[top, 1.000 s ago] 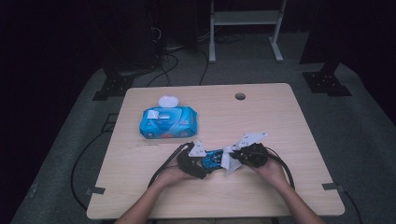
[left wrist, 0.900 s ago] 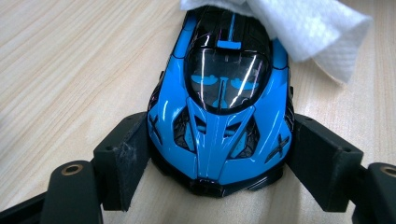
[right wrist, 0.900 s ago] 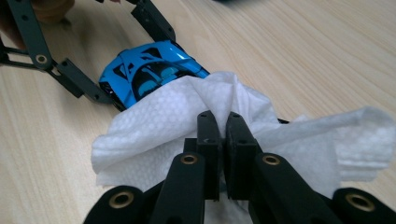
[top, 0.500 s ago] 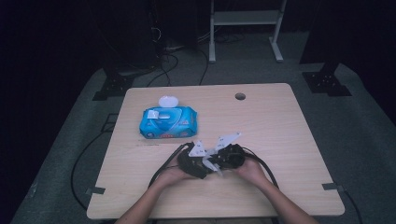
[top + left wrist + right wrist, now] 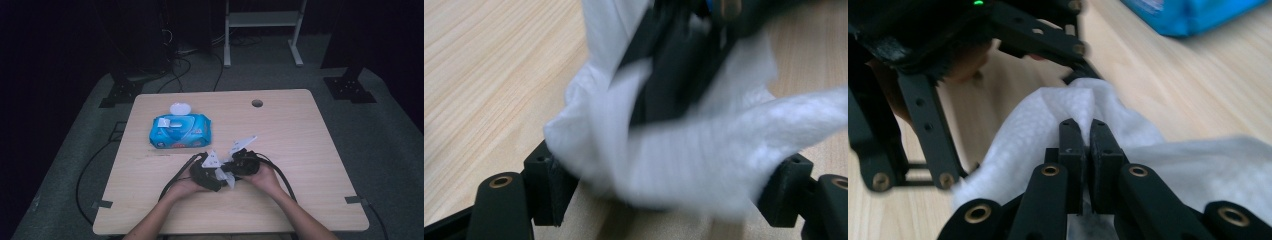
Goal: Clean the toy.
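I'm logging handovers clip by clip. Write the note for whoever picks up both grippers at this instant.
Right gripper: fingers shut on the white wipe, pinching a fold of it.
Left gripper: fingers spread wide, the wipe bunched between them, not clamped.
Both grippers meet low over the table's near middle, the wipe between them.
The blue wipes pack lies behind them to the left, its flap open.
Done: one wipe is out of the pack and in hand.
Left: probably close the left gripper on the wipe, then spread or fold it; which one is unclear.
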